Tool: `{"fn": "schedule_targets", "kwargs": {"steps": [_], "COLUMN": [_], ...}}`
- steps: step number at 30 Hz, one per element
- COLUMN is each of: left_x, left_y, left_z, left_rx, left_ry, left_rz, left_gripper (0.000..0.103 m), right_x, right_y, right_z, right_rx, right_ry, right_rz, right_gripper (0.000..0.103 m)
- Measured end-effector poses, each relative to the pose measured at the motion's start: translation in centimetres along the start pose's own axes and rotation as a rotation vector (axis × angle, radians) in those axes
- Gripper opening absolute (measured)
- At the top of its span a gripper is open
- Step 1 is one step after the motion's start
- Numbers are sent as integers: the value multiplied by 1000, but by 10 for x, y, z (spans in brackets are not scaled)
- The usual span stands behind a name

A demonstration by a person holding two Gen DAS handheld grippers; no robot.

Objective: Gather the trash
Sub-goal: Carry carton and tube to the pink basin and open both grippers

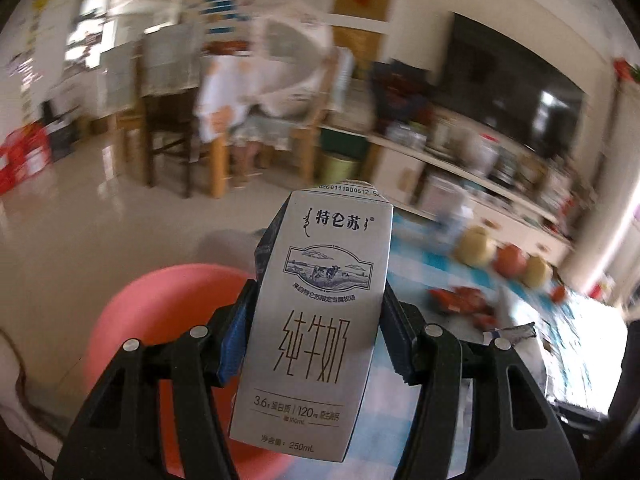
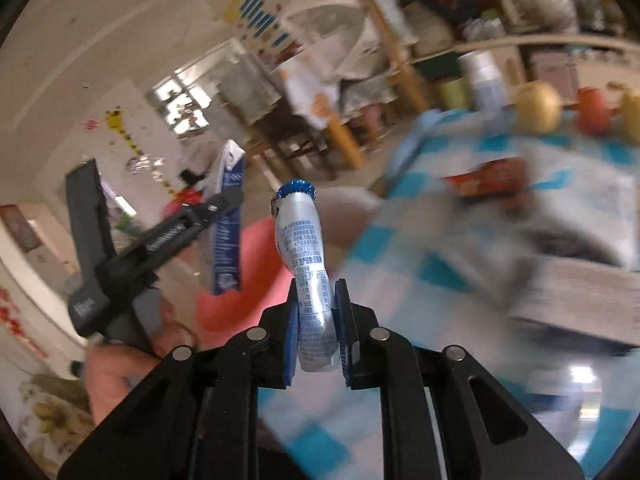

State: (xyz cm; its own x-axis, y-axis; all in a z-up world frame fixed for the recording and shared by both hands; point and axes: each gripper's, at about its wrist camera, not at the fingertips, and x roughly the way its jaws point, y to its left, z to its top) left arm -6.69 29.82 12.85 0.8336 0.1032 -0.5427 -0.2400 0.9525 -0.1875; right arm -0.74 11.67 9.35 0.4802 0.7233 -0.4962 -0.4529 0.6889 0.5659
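Milk carton (image 1: pixel 316 320), a silver 250 mL pack printed with a cow scene, stands upright between the two fingers of the left gripper (image 1: pixel 318 332); the blue pads (image 1: pixel 236 332) press its narrow sides about halfway up, so the jaws are closed onto it with only the carton's width between them. Its top pokes out toward 12 o'clock and its base drops below the pads toward 6 o'clock. Under it, from 7 to 9 o'clock, lies a pink basin (image 1: pixel 160 320), and at 3 o'clock a blue-checked tablecloth (image 1: pixel 440 276) carries round fruit (image 1: pixel 476 246) and a red wrapper (image 1: pixel 460 300).

In the right wrist view, a small silvery bottle (image 2: pixel 308 264) with a crimped blue foil cap is pinched near its base by the right gripper (image 2: pixel 318 332), whose jaws are almost together, the bottle's neck leaning toward 11 o'clock beyond the tips. At 9 o'clock from it the left gripper (image 2: pixel 224 216) appears side-on with the carton (image 2: pixel 228 232) clamped in it, above the basin (image 2: pixel 248 280). Much of the background is blurred.
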Motion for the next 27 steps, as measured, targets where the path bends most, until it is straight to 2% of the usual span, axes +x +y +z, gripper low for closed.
{"fn": "schedule_targets", "kwargs": {"steps": [2,6,9,10,12,13,15,16,17,19,23,27], "left_x": [3,15,26,28,27,24,20,17,14,11,5,1], "left_y": [23,62,83,88,98,100,102,99,97,90,66,32], "left_z": [1,0,-2,-3,-5,-5,-6,-5,-6,-4,-1,0], "left_rx": [-58,-144,-209,-227,-246,-249,-242,-234,-228,-213,-150,-16], "left_ry": [2,24,47,49,37,20,-15,-43,-57,-81,-123,-145], "left_rz": [25,69,84,94,107,113,112,101,93,64,5,-12], "left_gripper": [59,60,63,70,81,85,90,92,92,93,93,94], "right_x": [28,75,103,108,113,113,105,102,95,84,62,42], "right_y": [21,53,60,60,58,54,50,49,48,44,38,29], "right_z": [6,13,16,16,11,9,3,0,-3,-8,-20,-31], "right_rx": [5,-8,-26,-28,-13,-6,-12,-21,-33,-49,-88,-120], "right_ry": [26,68,96,99,91,86,61,53,38,15,-7,-23], "right_rz": [49,73,17,-5,-59,-73,-109,-131,-165,-198,-245,-290], "right_gripper": [18,19,20,24,45,59,65,70,79,86,90,90]}}
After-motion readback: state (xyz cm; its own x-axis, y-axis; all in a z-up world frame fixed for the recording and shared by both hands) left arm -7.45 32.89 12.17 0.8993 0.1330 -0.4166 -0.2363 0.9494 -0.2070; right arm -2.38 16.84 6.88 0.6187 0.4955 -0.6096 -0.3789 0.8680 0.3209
